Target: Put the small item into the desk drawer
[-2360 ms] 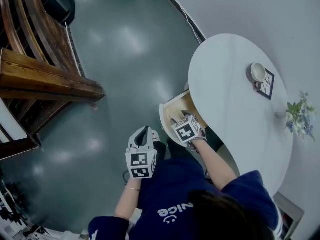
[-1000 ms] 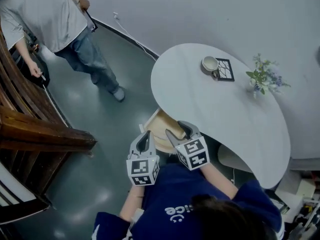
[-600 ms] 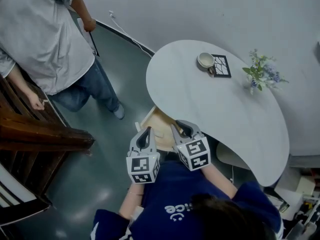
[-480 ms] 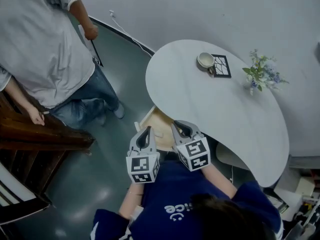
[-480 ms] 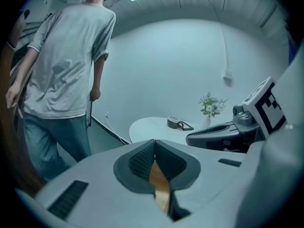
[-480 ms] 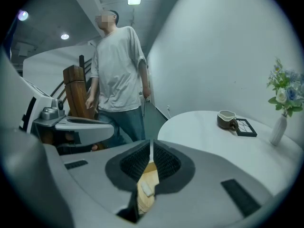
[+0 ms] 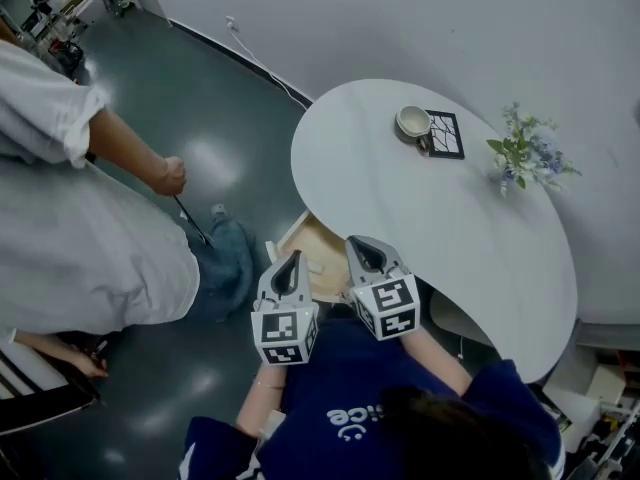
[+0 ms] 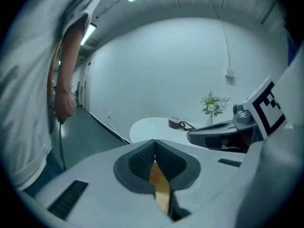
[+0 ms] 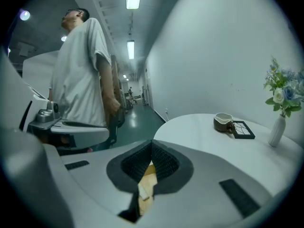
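The wooden desk drawer (image 7: 312, 240) stands pulled out from under the white oval table (image 7: 420, 218). A small pale item (image 7: 315, 266) lies inside it and shows through the jaw gap in the right gripper view (image 9: 143, 192). My right gripper (image 7: 361, 249) hovers over the drawer's near right side, shut with nothing between its jaws (image 9: 152, 147). Just left of it, my left gripper (image 7: 290, 262) hangs at the drawer's near edge, also shut and empty (image 8: 154, 144). Only a strip of drawer wood (image 8: 160, 186) shows below the left jaws.
A cup (image 7: 411, 121) beside a dark framed coaster (image 7: 446, 135) and a vase of flowers (image 7: 525, 158) stand on the table's far side. A person in a white shirt (image 7: 90, 258) holding a thin stick (image 7: 192, 220) stands close on the left.
My right gripper's jaws have gone from open to shut above the drawer. The person in the white shirt has walked from the far left to close beside me. The left gripper has barely moved.
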Available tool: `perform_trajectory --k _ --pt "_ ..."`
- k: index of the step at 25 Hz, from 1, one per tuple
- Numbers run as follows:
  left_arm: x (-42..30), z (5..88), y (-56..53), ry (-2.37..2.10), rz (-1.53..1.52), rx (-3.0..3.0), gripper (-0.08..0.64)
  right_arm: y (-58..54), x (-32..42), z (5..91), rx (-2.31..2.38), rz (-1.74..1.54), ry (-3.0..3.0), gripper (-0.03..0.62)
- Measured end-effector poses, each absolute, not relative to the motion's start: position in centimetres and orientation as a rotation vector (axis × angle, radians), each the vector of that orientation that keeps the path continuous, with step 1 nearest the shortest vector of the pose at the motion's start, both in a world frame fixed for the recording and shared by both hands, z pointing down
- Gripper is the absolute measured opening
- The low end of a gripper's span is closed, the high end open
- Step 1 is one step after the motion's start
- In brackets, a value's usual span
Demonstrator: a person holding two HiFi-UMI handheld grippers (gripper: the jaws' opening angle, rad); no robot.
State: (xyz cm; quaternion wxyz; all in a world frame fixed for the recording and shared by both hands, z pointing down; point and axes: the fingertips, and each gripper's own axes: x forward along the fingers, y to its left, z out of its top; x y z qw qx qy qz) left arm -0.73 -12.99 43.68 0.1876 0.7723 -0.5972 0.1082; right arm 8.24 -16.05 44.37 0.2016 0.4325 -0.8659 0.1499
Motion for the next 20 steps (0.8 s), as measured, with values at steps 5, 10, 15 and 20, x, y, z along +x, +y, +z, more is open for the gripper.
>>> perform_trajectory --k 5,10,15,20 --pt "-0.6 43.7 -13.1 -1.708 0.308 2.161 0.003 -16.3 8.3 44.2 1.186 0.381 -2.434 0.006" --pt "-1.0 43.7 -13.0 -1.730 0.304 2.146 0.003 -16.5 8.0 44.2 1.174 0.367 -2.446 0.006" --pt "-1.2 43.7 -13.0 -1.740 0.311 2.139 0.003 -16.4 7.6 44.5 1.152 0.368 -2.450 0.006" --pt "-1.6 43.8 -12.9 -1.748 0.311 2.130 0.003 -16.2 7.0 44.6 1.134 0.364 -2.456 0.006"
